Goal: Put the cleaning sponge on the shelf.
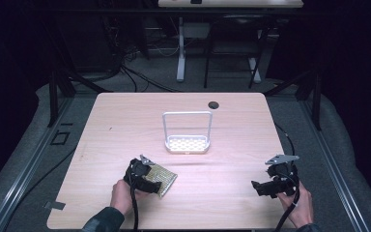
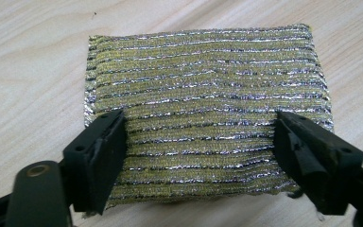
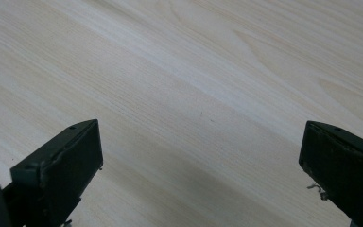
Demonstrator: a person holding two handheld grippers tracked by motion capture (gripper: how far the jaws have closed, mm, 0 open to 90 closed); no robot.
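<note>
Scouring pad (image 2: 203,123), gold-and-silver striped mesh, flat on the wooden table (image 1: 222,193) near its front-left edge. Left gripper (image 2: 201,156) straddles the near end, jaws partly closed, pads at the two side edges; contact looks made, squeeze light, likely a grip for lifting. High view adds a white wire rack (image 1: 187,133) mid-table, the probable destination. Right gripper (image 1: 263,188) is parked well apart at the right, jaws wide, empty over bare wood.

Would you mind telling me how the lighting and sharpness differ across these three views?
High view: table lit, surroundings dark, glare on the white rack. Left gripper view: scouring pad sharp, its threads glinting. Right gripper view: wood grain soft, a diagonal shadow band.
</note>
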